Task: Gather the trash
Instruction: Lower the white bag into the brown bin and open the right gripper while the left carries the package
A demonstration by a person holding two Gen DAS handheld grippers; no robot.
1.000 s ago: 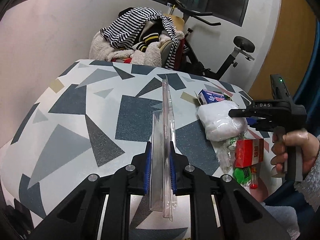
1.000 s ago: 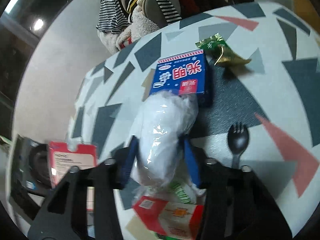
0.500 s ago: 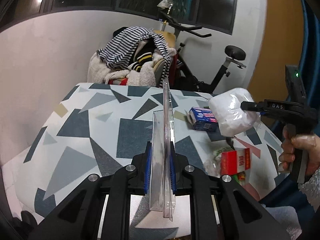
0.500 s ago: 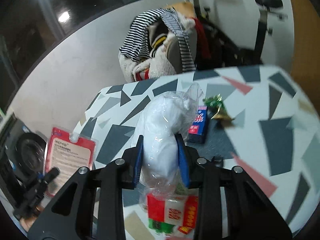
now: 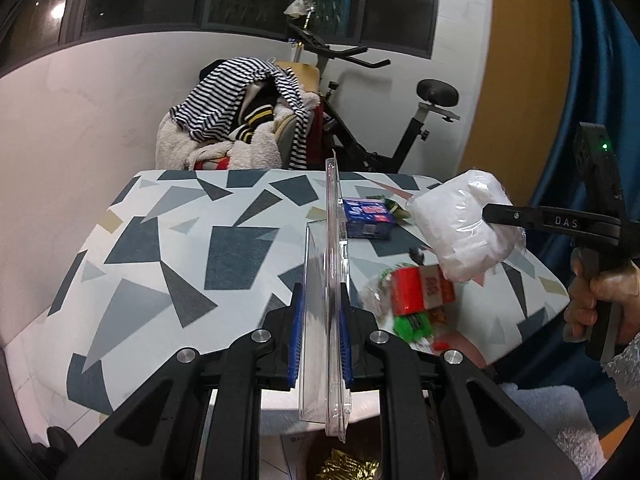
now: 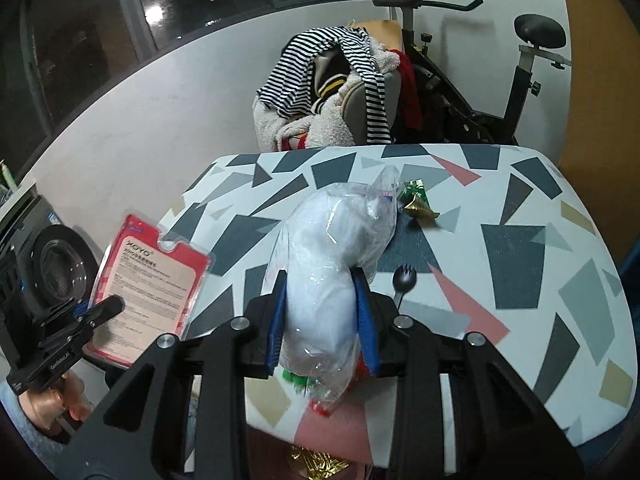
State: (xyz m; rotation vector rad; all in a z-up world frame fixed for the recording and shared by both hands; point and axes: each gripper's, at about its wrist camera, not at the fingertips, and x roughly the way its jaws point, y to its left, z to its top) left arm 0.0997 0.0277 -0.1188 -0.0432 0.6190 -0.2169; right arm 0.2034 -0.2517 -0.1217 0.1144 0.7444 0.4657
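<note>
Left tongs [image 5: 320,344]: clamped on blister pack [image 5: 326,280], edge-up. Right tongs [image 6: 322,320]: gripping white bag [image 6: 332,264], lifted above tabletop [image 5: 160,260], likely for binning. Carton [image 5: 420,290], box [image 5: 368,218] remain.

A clear, glossy plastic blister pack [image 5: 326,280] shows a red paper backing. The white wad [image 6: 332,264] wears crinkly, shiny film. The desk [image 5: 224,248] looks matt and speckled; fluffy fleece and striped cloth [image 5: 236,100] lie far behind.
</note>
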